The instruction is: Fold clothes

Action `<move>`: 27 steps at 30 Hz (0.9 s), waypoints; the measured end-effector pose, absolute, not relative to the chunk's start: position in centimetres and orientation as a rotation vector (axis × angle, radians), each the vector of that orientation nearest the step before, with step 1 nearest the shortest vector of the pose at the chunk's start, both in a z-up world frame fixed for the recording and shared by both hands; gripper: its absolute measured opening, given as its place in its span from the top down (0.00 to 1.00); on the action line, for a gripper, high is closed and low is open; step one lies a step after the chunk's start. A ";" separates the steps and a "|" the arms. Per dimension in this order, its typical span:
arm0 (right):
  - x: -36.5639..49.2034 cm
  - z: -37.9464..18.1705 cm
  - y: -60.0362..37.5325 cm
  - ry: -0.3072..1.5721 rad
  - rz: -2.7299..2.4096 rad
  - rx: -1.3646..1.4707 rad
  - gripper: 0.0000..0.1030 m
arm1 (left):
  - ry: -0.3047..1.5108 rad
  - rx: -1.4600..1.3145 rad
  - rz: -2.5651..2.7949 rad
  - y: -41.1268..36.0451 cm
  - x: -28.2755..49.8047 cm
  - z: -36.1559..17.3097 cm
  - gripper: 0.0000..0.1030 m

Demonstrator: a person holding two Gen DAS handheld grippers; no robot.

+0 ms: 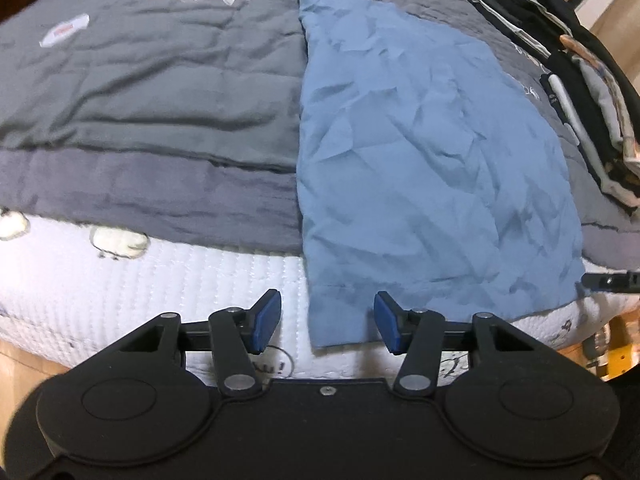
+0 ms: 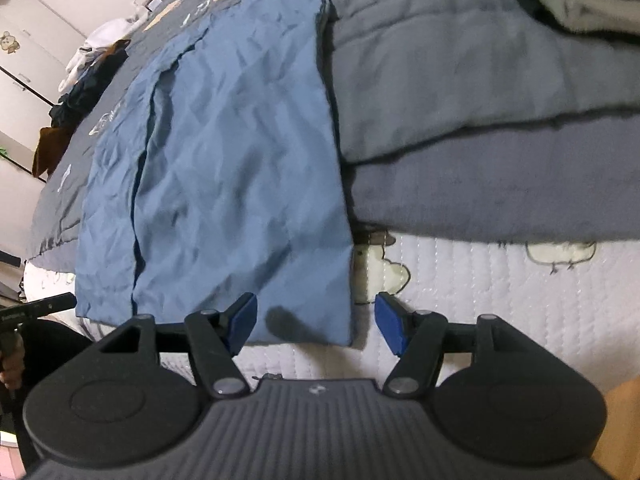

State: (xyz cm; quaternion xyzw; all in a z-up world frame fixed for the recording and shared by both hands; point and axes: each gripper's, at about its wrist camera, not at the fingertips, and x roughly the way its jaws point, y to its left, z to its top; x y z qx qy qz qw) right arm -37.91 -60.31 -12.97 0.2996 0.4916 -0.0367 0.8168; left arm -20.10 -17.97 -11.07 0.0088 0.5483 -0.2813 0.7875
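Note:
A wrinkled light blue garment (image 1: 420, 152) lies flat in a long strip on the bed, its near end hanging over the white mattress edge. My left gripper (image 1: 327, 322) is open, its blue pads on either side of the garment's near left corner, just in front of it. In the right wrist view the same garment (image 2: 240, 168) lies folded lengthwise, with a layer edge running along its left part. My right gripper (image 2: 316, 324) is open around its near right corner, not closed on the cloth.
A grey quilted blanket (image 1: 152, 92) covers the bed, over a white quilted mattress pad (image 1: 160, 280). A stack of folded dark and white clothes (image 1: 568, 72) lies at the right. More loose clothes (image 2: 84, 76) lie at the far left near white cupboards.

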 end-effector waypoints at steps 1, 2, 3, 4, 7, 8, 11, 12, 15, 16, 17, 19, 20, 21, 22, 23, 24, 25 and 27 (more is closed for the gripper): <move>-37.9 -13.0 -60.1 1.044 -0.072 0.643 0.27 | 1.194 0.001 -0.598 -18.0 -20.0 -11.3 0.51; -37.9 -13.0 -60.0 1.045 -0.063 0.647 0.25 | 1.206 -0.017 -0.591 -18.0 -19.8 -11.6 0.51; -37.8 -13.0 -59.8 1.051 -0.053 0.652 0.24 | 1.218 -0.026 -0.593 -18.1 -19.8 -11.8 0.51; -37.7 -12.9 -59.8 1.055 -0.047 0.657 0.24 | 1.230 -0.030 -0.600 -18.2 -19.8 -12.0 0.51; -37.4 -13.1 -60.0 1.052 -0.040 0.696 0.24 | 1.246 -0.032 -0.604 -18.6 -19.7 -12.4 0.51; -37.3 -13.2 -60.1 1.049 -0.042 0.712 0.23 | 1.251 -0.039 -0.605 -18.6 -19.6 -12.6 0.51; -37.2 -13.5 -60.3 1.040 -0.047 0.756 0.22 | 1.262 -0.058 -0.607 -18.8 -19.5 -12.9 0.51; -37.2 -13.4 -60.4 1.042 -0.049 0.764 0.22 | 1.259 -0.060 -0.606 -18.8 -19.5 -12.9 0.51; -37.0 -13.4 -60.5 1.051 -0.034 0.782 0.22 | 1.250 -0.064 -0.601 -18.7 -19.7 -13.0 0.50; -37.0 -13.4 -60.5 1.055 -0.026 0.790 0.23 | 1.247 -0.063 -0.601 -18.7 -19.7 -13.0 0.50; -37.1 -13.4 -60.6 1.060 -0.024 0.797 0.23 | 1.244 -0.058 -0.603 -18.7 -19.8 -13.0 0.49; -37.0 -13.4 -60.4 1.071 -0.021 0.794 0.25 | 1.236 -0.044 -0.608 -18.7 -19.9 -12.8 0.49; -37.0 -13.4 -60.2 1.075 -0.024 0.781 0.27 | 1.234 -0.041 -0.610 -18.7 -19.9 -12.8 0.49; -37.0 -13.3 -60.2 1.079 -0.030 0.769 0.29 | 1.231 -0.039 -0.611 -18.8 -19.9 -12.8 0.49; -37.0 -13.3 -60.1 1.083 -0.036 0.757 0.37 | 1.229 -0.036 -0.613 -18.8 -20.0 -12.8 0.50; -37.1 -13.4 -60.2 1.084 -0.051 0.757 0.49 | 1.227 -0.034 -0.614 -18.8 -20.0 -12.8 0.51; -37.3 -13.4 -60.3 1.084 -0.070 0.762 0.57 | 1.222 -0.041 -0.619 -18.8 -20.0 -12.8 0.53; -37.5 -13.5 -60.6 1.081 -0.084 0.782 0.80 | 1.215 -0.051 -0.626 -18.7 -20.0 -12.8 0.58; -37.8 -13.9 -61.2 1.061 -0.079 0.858 0.91 | 1.217 -0.096 -0.649 -18.7 -19.8 -13.0 0.84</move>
